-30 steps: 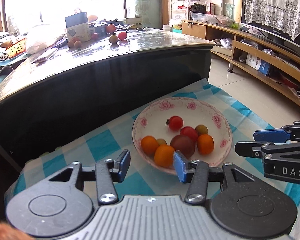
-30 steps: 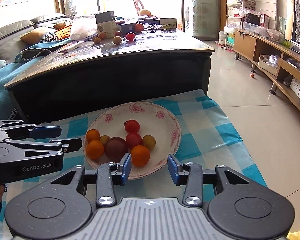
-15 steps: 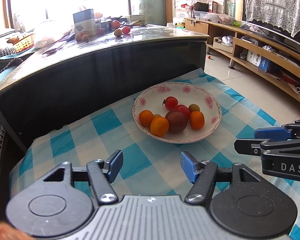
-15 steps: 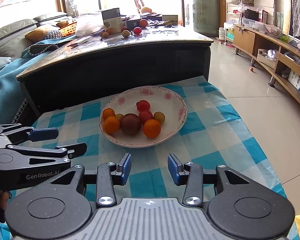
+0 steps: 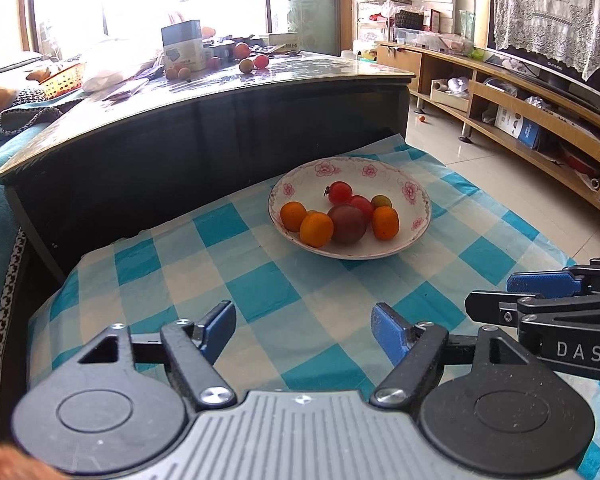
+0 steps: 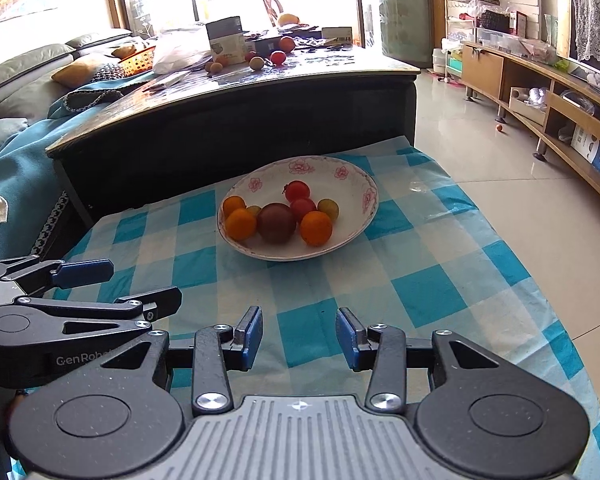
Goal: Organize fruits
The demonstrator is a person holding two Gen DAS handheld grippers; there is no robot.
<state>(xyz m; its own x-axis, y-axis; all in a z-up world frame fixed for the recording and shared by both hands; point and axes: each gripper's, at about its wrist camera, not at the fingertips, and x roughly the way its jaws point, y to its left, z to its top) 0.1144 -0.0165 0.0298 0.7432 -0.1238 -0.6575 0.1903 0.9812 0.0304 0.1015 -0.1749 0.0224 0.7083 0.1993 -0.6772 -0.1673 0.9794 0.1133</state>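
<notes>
A white bowl with pink flowers (image 5: 414, 196) (image 6: 356, 184) stands on a blue-checked cloth (image 5: 260, 288) (image 6: 432, 292). It holds several fruits: orange ones (image 5: 316, 230) (image 6: 316, 228), red tomatoes (image 5: 340, 192) (image 6: 297, 191), a dark purple one (image 5: 347, 219) (image 6: 276, 223) and a greenish one (image 5: 381, 201) (image 6: 328, 209). My left gripper (image 5: 303, 326) is open and empty, well short of the bowl. My right gripper (image 6: 299, 330) is open and empty, beside the left one; it also shows at the right edge of the left wrist view (image 5: 540, 296).
A dark, glass-topped coffee table (image 5: 204, 120) (image 6: 236, 112) rises just behind the cloth, with more fruit (image 5: 246, 65) (image 6: 278, 57), a box (image 5: 182, 46) and clutter on top. A sofa (image 6: 16, 76) is at the left. A wooden TV shelf (image 5: 540, 120) and tiled floor (image 6: 480, 148) are at the right.
Both grippers have pulled back from the bowl, which now sits farther away. The left gripper's jaws have opened wider. The fruits in the bowl have not moved.
</notes>
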